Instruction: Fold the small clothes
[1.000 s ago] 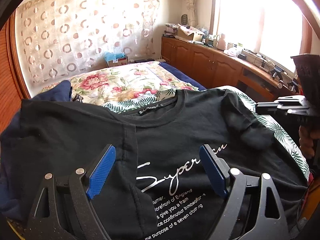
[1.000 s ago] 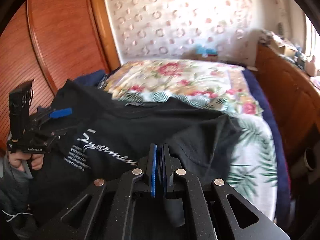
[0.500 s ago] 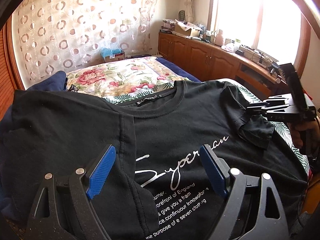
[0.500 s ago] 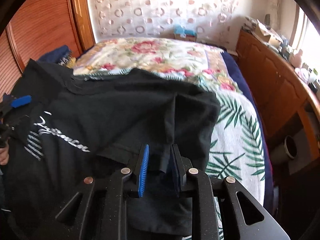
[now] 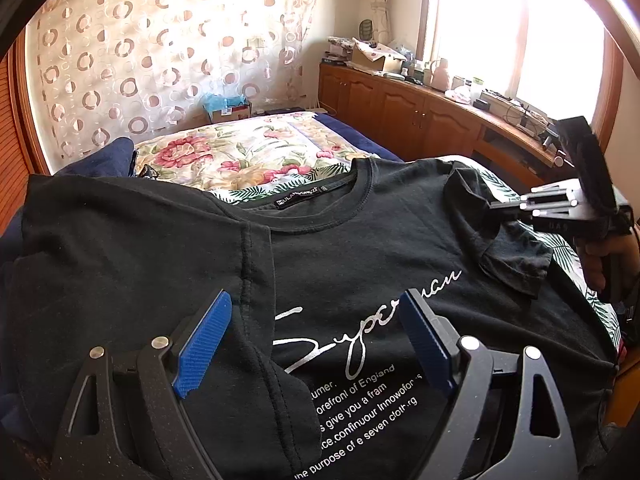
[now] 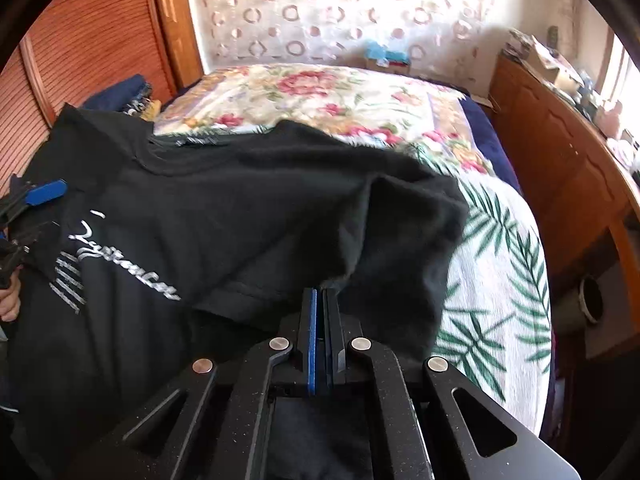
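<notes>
Black T-shirt (image 5: 360, 248) with white script, floral bedspread (image 5: 248, 156), green palm-leaf sheet (image 6: 500, 280), blue-padded jaws

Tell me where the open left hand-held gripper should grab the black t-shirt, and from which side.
Probably the hemmed edge of the folded-in sleeve flap on the black t-shirt, right between the left hand-held gripper's open jaws. Come in low from the near side: that double edge lies raised on the flat chest. The right hand-held gripper is shut on the other sleeve.
</notes>
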### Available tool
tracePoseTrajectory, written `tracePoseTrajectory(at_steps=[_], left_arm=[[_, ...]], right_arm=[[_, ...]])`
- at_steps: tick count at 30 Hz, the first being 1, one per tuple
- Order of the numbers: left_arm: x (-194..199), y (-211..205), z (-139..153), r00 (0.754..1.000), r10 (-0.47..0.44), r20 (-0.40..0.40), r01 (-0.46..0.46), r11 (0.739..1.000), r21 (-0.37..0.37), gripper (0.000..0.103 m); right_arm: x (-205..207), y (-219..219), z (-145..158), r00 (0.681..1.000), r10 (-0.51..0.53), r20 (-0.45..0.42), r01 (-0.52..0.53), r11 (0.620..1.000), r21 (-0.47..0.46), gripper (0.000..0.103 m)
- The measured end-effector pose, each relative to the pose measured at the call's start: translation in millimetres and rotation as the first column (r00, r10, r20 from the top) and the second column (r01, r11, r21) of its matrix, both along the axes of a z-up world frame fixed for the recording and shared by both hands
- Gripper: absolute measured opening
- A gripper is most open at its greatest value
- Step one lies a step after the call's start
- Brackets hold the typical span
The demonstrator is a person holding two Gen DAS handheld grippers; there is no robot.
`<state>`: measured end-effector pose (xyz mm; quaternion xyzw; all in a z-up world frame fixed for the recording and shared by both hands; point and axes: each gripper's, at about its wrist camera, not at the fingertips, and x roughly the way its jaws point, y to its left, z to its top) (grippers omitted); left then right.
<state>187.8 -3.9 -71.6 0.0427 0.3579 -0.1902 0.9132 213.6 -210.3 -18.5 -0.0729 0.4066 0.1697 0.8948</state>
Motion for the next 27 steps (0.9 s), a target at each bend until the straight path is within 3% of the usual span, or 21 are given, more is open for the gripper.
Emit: tracePoseTrajectory(at_steps=[10,12,14,19,27], left_arm=[[-1,0,2,1.000,0.029,0.011,-0.028,0.999,-0.015,0.087],[-1,0,2,0.999,0.037,0.010,-0.037,0.999,-0.009,0.087],[-2,-2,3,0.999,0.045,0.010,-0.045,0.999,-0.001,0.087],[-5,5,13,0.997,0.067,0.028,-0.067,0.998,0.001,0.087],[-10,44,42,0.982,0.176,0.065,-0.176,0.984,-0.007,0.087]], right_arm=[[49,52,23,0.987,0.146,0.073,-0.150,0.988,0.049,0.003],[59,53,20,0.986,0.146,0.080,-0.151,0.986,0.068,0.011],[63,47,19,0.987,0.137,0.084,-0.142,0.988,0.053,0.033],[55,14,13,0.990,0.080,0.114,-0.081,0.997,0.005,0.039],[64,-27,-34,0.997,-0.026,0.075,0.031,0.997,-0.075,0.045]])
